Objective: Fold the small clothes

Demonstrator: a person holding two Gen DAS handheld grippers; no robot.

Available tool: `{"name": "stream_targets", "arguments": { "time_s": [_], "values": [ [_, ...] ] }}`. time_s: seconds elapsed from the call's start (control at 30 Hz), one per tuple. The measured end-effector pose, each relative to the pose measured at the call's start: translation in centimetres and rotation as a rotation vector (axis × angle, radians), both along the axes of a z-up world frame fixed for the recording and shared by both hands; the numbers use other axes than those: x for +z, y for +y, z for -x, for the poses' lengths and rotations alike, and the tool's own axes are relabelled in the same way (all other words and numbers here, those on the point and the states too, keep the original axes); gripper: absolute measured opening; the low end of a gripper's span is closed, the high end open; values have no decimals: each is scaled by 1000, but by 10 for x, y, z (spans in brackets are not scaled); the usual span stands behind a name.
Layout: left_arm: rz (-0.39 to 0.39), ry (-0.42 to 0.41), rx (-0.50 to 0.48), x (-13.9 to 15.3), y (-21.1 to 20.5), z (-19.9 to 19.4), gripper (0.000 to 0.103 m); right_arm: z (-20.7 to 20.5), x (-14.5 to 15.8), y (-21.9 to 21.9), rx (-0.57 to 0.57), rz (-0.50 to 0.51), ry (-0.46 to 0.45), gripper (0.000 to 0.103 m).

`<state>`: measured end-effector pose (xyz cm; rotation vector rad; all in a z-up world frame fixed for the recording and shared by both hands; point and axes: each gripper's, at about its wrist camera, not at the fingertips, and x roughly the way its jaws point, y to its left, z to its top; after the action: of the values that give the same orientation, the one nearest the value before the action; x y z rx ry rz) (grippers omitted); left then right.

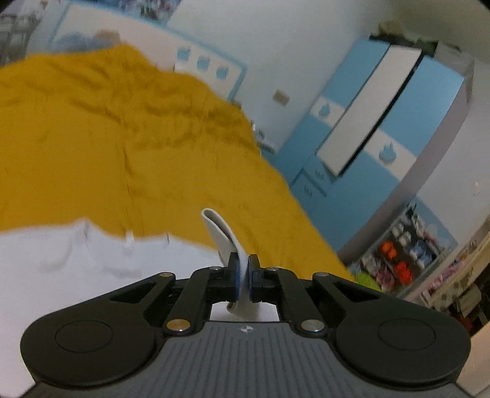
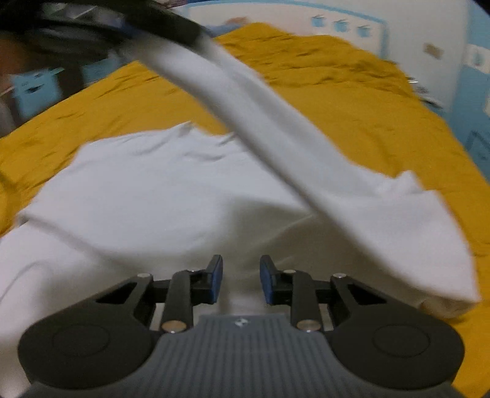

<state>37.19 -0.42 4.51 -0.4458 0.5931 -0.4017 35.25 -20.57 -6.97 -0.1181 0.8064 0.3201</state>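
Observation:
A white garment [image 2: 153, 189] lies spread on a mustard-yellow bedspread [image 2: 352, 91]. My left gripper [image 1: 244, 269] is shut on a hem of the white garment [image 1: 220, 229], pinched between its blue pads. In the right wrist view that gripper [image 2: 101, 21] shows blurred at the top left, and a band of the cloth stretches up to it across the frame. My right gripper [image 2: 241, 280] is open, low over the garment's near part, with nothing between its pads. The garment's right corner [image 2: 428, 232] is folded over in a triangle.
The yellow bedspread [image 1: 122, 137] covers the bed. A blue and white wardrobe [image 1: 382, 122] stands to the right. Shelves with colourful items [image 1: 398, 263] stand low at the right. A blue-trimmed headboard [image 2: 337, 21] is at the far end.

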Motion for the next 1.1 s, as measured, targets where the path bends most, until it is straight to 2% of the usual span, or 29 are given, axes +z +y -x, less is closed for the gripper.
{"name": "stream_targets", "arguments": {
  "time_s": [0.13, 0.27, 0.33, 0.4, 0.47, 0.57, 0.67, 0.87, 0.97, 1.0, 1.03, 1.1],
  "values": [
    [-27, -43, 81, 20, 35, 6, 5, -23, 4, -29, -144, 26, -24, 22],
    [-53, 21, 190, 8, 80, 8, 5, -36, -5, -59, -242, 133, -11, 21],
    [-80, 82, 247, -10, 103, 10, 4, -39, -13, -76, -279, 152, 29, 14],
    [-75, 156, 276, -35, 123, 12, 4, -38, -18, -89, -290, 145, 60, 8],
    [-81, 237, 303, -64, 137, 14, 4, -32, -20, -92, -270, 135, 71, 7],
    [-114, 351, 315, -107, 146, 16, 4, -27, -20, -80, -211, 192, 79, 8],
    [-105, 419, 321, -136, 154, 16, 4, -19, -24, -76, -170, 233, 86, 8],
    [-105, 407, 319, -143, 151, 20, 4, -11, -19, -83, -147, 193, 135, 8],
    [-95, 405, 318, -148, 157, 24, 4, -3, -20, -96, -181, 173, 169, 14],
    [-93, 399, 319, -147, 157, 25, 4, -1, -20, -102, -188, 157, 174, 14],
    [-90, 386, 321, -143, 158, 28, 4, 2, -20, -107, -210, 159, 182, 19],
    [-72, 346, 322, -131, 159, 32, 4, 7, -17, -114, -237, 162, 182, 20]
  ]
}}
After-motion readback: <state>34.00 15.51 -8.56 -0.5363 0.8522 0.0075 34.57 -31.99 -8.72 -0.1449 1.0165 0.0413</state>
